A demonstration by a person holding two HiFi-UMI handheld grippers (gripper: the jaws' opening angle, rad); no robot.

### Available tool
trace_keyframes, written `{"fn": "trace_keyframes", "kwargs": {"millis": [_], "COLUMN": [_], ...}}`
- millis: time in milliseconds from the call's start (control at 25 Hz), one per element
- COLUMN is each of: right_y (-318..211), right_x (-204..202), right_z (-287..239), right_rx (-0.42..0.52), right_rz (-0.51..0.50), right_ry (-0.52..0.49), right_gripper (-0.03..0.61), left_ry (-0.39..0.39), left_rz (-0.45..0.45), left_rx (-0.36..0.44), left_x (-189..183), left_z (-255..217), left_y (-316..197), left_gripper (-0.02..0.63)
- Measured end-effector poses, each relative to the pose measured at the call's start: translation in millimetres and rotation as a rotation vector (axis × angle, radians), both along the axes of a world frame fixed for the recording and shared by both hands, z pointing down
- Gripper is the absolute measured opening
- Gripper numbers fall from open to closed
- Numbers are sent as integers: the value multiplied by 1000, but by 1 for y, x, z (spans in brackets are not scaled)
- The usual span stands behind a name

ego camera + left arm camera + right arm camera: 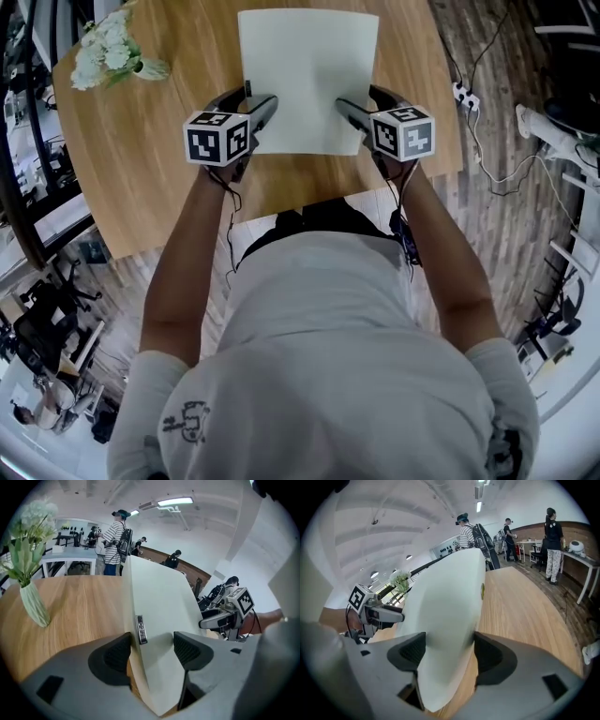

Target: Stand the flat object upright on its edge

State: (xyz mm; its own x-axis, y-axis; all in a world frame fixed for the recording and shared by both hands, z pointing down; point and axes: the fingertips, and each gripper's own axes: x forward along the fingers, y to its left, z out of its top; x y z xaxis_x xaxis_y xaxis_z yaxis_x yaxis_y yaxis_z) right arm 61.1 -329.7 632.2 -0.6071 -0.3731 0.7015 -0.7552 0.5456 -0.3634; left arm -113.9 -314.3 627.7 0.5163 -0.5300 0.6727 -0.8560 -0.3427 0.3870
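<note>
Pale wood tabletop (141,169) fills our head view, with a vase of white flowers (111,52) at 10 o'clock and the white flat panel (309,75) at 12 o'clock, its near corners between our two tools. Our left gripper (262,105) pinches the panel's left edge and our right gripper (349,108) pinches its right edge, pads pressed on it. Seen along the jaws, the panel leans up off the wood, tilted and not yet upright.

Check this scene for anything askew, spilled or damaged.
Only the flat pale object stands out. Clamped at its near corners by the left tool and the right tool, it sits tilted, neither flat on the table nor upright. The vase of flowers stands upright, and nothing looks spilled or damaged.
</note>
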Motion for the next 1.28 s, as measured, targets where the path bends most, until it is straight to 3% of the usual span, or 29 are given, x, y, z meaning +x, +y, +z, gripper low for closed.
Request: {"fn": "trace_keyframes", "kwargs": {"millis": [680,1000,1280], "right_y": [10,4,1], "right_x": [-9,-7,-1], "right_z": [-62,-60,-53], "right_rx": [357,454,514], "right_rz": [-40,9,19], "right_ry": [203,238,263], "right_gripper": [321,316,316], "left_ry": [-240,-296,-287], "left_rz": [33,27,9], "left_rx": [272,310,344], "left_x": [-8,-5,1], "left_z": [-55,-47,-48], "left_y": [12,5,0], "left_gripper": [278,278,276]}}
